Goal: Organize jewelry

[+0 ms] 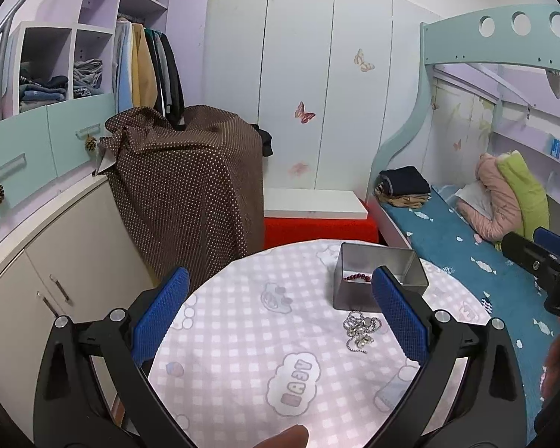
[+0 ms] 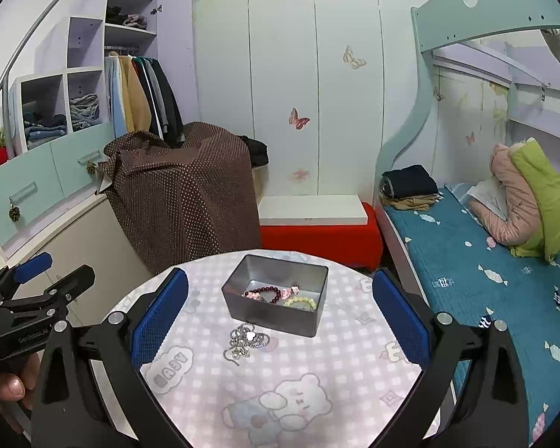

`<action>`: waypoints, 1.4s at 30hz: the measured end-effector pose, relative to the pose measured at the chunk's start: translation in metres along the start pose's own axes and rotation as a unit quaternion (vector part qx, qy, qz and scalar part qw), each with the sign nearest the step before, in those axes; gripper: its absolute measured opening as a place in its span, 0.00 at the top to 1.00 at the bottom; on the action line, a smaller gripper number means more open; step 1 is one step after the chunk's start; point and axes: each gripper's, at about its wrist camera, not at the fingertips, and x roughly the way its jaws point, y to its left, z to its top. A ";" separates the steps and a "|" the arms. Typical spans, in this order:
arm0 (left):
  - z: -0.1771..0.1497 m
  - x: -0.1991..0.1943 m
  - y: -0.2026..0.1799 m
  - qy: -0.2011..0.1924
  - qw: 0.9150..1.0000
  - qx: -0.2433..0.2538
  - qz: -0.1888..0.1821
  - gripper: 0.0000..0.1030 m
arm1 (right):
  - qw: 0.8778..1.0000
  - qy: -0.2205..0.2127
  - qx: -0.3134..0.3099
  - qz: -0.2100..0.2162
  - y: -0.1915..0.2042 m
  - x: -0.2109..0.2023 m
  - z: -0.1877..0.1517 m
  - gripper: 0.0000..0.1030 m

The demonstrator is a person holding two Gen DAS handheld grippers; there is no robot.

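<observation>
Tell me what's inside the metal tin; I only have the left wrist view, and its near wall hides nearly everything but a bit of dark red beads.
Observer: From the right wrist view, the tin holds three pieces: a dark red bead bracelet, a pink flower piece and a pale yellow bead bracelet.
Operator: Is the silver chain touching the tin?
Observer: The silver chain lies in a heap on the tablecloth just in front of the tin's near wall; whether it touches is hard to tell.
Operator: What state is the right gripper in?
Observer: The right gripper is open and empty, its fingers wide either side of the tin and chain.
</observation>
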 end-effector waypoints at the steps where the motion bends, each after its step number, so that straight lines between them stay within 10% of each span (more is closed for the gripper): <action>1: -0.002 0.001 0.001 0.002 1.000 0.000 0.000 0.05 | 1.000 0.002 0.001 -0.001 0.000 0.001 -0.001 0.08; 14: -0.033 0.041 0.005 0.054 0.999 -0.002 0.005 0.05 | 0.989 0.140 -0.025 0.038 0.010 0.083 -0.059 0.09; 20: -0.048 0.063 0.013 0.082 0.997 -0.008 0.011 0.05 | 0.975 0.206 -0.045 0.067 0.030 0.130 -0.087 0.42; 26: -0.056 0.080 0.020 0.101 0.995 -0.013 0.014 0.05 | 0.967 0.230 -0.065 0.083 0.041 0.156 -0.099 0.50; 33: -0.062 0.095 0.019 0.114 0.993 -0.010 0.012 0.05 | 0.966 0.229 -0.083 0.085 0.044 0.165 -0.107 0.81; 42: -0.064 0.109 0.006 0.125 0.992 0.002 0.002 0.05 | 0.967 0.223 -0.061 0.106 0.035 0.161 -0.111 0.81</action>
